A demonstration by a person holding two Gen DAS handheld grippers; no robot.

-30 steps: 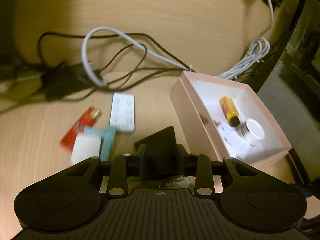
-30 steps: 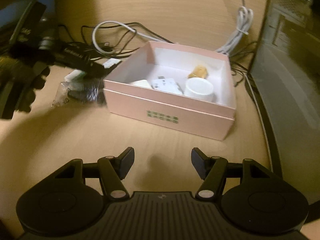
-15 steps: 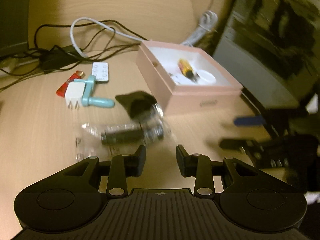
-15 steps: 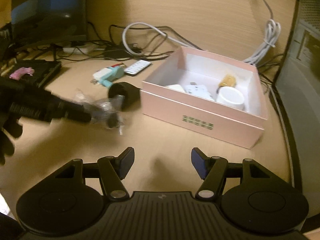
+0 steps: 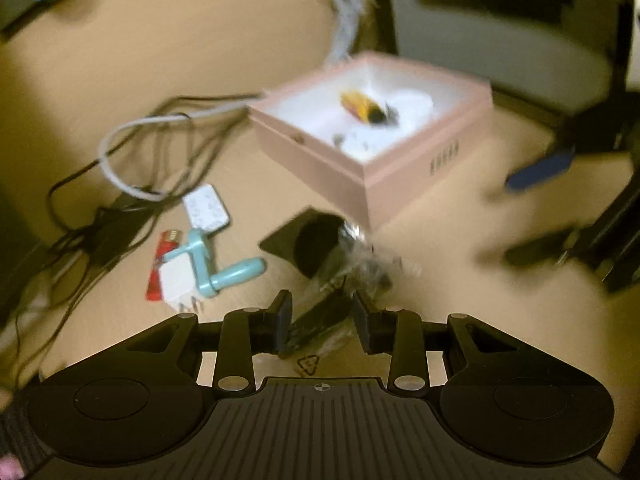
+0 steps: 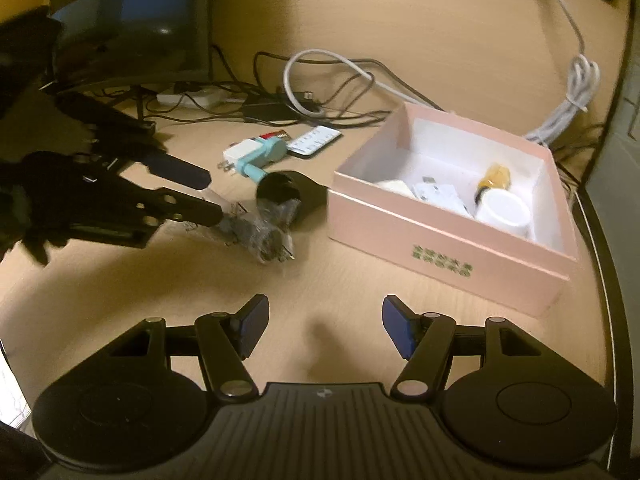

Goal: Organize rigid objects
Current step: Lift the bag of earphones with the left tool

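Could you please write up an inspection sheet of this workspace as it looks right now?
Surface: wooden desk, light brown.
Job's things: open pink box holding a yellow bottle, a white jar and white items; outside it, a clear plastic bag of dark parts, a black holder, a teal handle, a white plug, a red packet and a pill blister.
Clutter: nothing seen beyond the cables.
Grippers: left gripper straddles the bag, jaws apart; right gripper open, empty.
Cables: black cables and a white cable tangled behind the box.
Surroundings: dark monitor at the back left.
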